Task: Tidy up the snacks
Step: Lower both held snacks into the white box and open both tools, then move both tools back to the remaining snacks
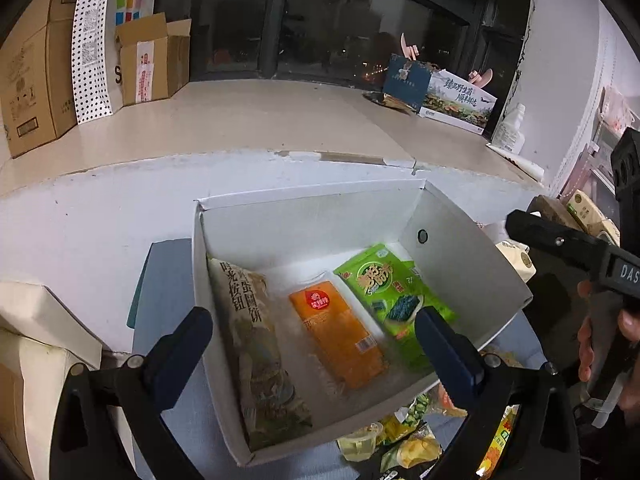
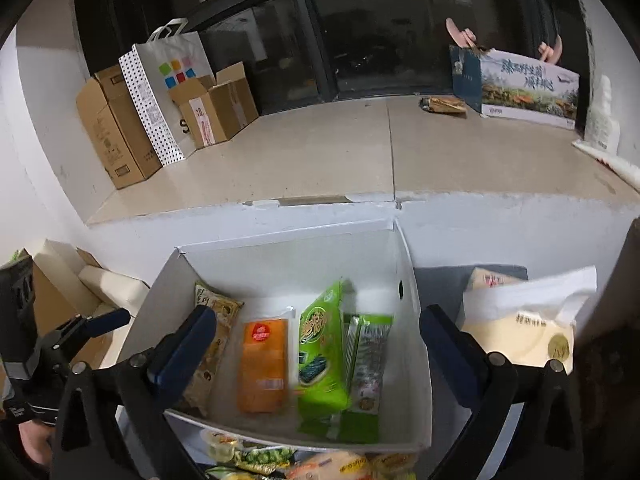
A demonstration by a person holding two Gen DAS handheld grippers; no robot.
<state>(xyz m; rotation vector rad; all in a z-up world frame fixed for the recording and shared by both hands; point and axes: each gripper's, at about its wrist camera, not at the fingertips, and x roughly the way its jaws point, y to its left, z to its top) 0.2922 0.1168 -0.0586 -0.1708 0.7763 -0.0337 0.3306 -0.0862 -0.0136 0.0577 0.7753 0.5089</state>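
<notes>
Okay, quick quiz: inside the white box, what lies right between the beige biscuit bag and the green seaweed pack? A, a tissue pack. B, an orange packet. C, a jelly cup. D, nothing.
B: the orange packet lies flat in the white box, beige biscuit bag on one side, green seaweed pack on the other.

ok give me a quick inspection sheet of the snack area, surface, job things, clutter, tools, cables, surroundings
surface: grey-blue table top under the white box, set against a white ledge
job's things: in the box, side by side, a beige biscuit bag, an orange packet, a green seaweed pack and a slim green packet; loose snacks in front of the box
clutter: tissue pack right of the box
grippers: left tool open, empty; right tool open, empty; both over the box
cables: nothing seen
surroundings: cardboard boxes, dotted paper bag, printed carton, dark window
</notes>
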